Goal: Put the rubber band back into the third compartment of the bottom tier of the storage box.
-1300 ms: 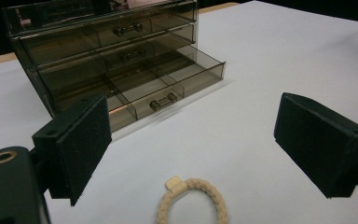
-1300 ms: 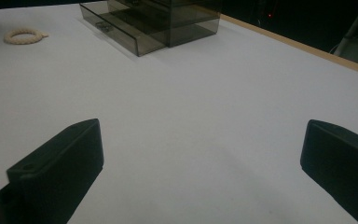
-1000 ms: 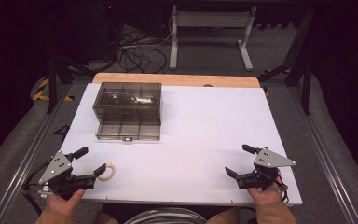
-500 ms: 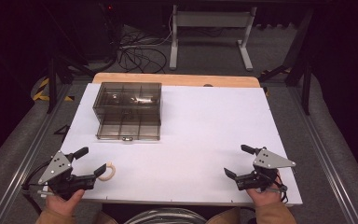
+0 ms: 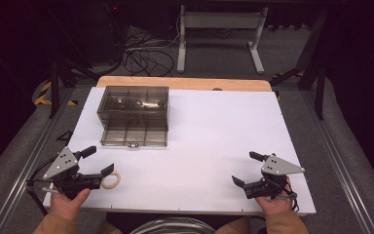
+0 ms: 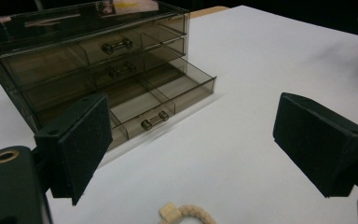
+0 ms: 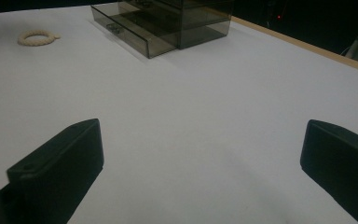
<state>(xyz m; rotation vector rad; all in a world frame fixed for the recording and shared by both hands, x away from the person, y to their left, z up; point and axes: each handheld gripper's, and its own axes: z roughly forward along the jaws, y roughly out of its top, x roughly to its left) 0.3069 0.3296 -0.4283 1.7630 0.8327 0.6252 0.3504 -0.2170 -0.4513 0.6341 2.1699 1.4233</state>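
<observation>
Tongs both gape wide and empty: we judge the left gripper [image 5: 99, 162] must close on the cream ring [image 5: 111, 180], dropping it into the open bottom drawer [image 5: 134, 135].

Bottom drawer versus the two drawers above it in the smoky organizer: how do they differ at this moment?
The bottom drawer is pulled out over the white table; the upper drawers sit pushed in. The bottom drawer's divided compartments lie open from above and look empty; the upper drawers stay covered inside the organizer. All share smoky clear plastic and small metal bar handles.
</observation>
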